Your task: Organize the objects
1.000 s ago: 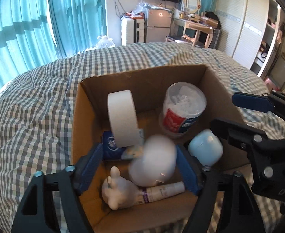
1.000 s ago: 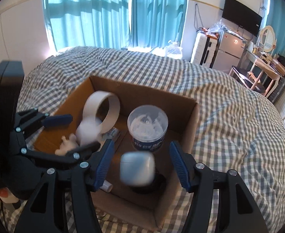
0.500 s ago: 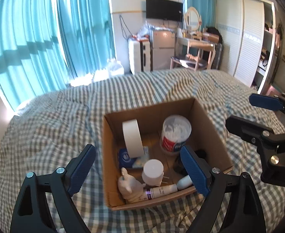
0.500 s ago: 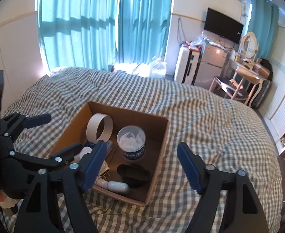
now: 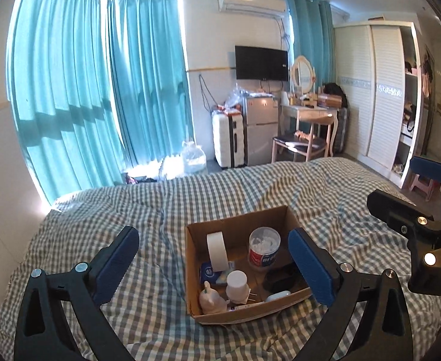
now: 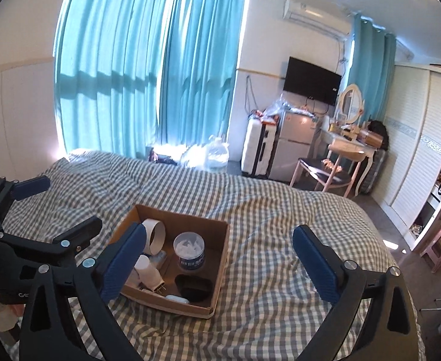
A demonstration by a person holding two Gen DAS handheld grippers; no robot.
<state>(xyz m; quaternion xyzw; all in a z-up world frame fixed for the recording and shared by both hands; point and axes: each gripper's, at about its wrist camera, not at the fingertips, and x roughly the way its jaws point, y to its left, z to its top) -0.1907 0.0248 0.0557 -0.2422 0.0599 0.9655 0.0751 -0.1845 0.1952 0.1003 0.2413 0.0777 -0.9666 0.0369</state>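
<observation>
Right gripper (image 6: 217,258) empty, spread wide above cardboard box (image 6: 220,266) on bed (image 6: 280,219).

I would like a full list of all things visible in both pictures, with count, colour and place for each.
cardboard box: 1, brown, on the bed
tape roll: 1, white, upright in box
tub: 1, clear with red-blue label, in box
white bottle: 1, in box
black case: 1, in box
figurine: 1, cream, box corner
bed cover: 1, checked grey-white
curtains: teal, window
television: 1, black, wall
left gripper: open, empty
right gripper: open, empty
</observation>
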